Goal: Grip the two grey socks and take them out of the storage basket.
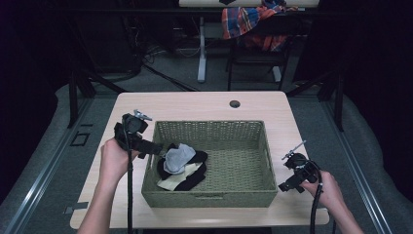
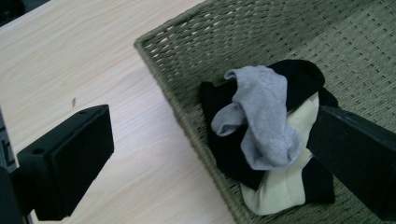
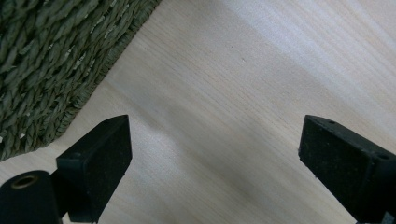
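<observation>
Left gripper [image 2: 205, 154] hung over left rim of woven basket [image 1: 258, 151], jaws spread wide, holding nothing. Grey sock [image 2: 261, 116] lay atop black sock [image 2: 224, 140] and cream sock [image 2: 280, 186], piled in basket's left part. Right gripper [image 3: 215, 158] hovered above bare table [image 3: 243, 70] just right of basket, jaws wide apart, empty.

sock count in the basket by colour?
Grey sock: 1
Black socks: cannot separate them; at least 1
Cream sock: 1
Total: at least 3, piled at one end of the woven basket, under the open left gripper.
</observation>
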The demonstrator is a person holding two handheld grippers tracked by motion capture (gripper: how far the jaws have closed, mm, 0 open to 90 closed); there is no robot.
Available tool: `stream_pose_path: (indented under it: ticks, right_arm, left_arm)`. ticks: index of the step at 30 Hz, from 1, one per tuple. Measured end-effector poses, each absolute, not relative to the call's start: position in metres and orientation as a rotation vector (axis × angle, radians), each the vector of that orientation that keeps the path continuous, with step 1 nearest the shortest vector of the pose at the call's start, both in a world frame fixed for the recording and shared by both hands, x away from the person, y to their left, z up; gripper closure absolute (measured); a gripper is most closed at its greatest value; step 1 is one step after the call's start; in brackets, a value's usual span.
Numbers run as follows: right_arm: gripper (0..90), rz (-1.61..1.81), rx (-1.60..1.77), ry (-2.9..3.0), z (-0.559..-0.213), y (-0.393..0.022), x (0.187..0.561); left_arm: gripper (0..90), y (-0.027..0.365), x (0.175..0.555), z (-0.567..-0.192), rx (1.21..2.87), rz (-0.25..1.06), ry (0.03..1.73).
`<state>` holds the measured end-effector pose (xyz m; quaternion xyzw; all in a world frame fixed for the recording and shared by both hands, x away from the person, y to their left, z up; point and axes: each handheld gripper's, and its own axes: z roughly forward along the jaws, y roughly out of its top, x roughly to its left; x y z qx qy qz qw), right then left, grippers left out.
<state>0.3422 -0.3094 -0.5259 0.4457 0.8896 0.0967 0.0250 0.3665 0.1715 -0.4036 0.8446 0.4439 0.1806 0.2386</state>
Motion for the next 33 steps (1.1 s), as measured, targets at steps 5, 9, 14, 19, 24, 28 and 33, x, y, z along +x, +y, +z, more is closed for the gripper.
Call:
stream_pose_path:
  ticks: [5,9,14,19,24,28,33]
  right_arm:
    - [9.1,0.301,1.384,2.753,-0.526,-0.31,0.342]
    - [9.1,0.299,1.382,2.754,-0.526,-0.31,0.342]
    - [9.2,0.294,1.382,2.756,-0.526,-0.31,0.342]
    - [9.3,0.28,1.374,2.755,-0.527,-0.31,0.343]
    - [9.4,0.288,1.377,2.757,-0.527,-0.31,0.342]
    - [9.5,0.28,1.372,2.756,-0.527,-0.31,0.343]
    - [10.1,0.303,1.389,2.743,-0.528,-0.31,0.342]
  left_arm:
    - [0.0,0.16,0.375,-0.411,2.336,0.455,1.197]
    - [0.0,0.149,0.382,-0.418,2.377,0.419,1.175]
    - [0.0,0.136,0.389,-0.426,2.423,0.398,1.158]
    - [1.6,0.117,0.398,-0.442,2.507,0.368,1.164]
    - [15.8,0.107,0.404,-0.455,2.576,0.33,1.171]
    - [26.0,0.104,0.407,-0.463,2.61,0.336,1.186]
    - [33.7,0.097,0.41,-0.477,2.672,0.309,1.193]
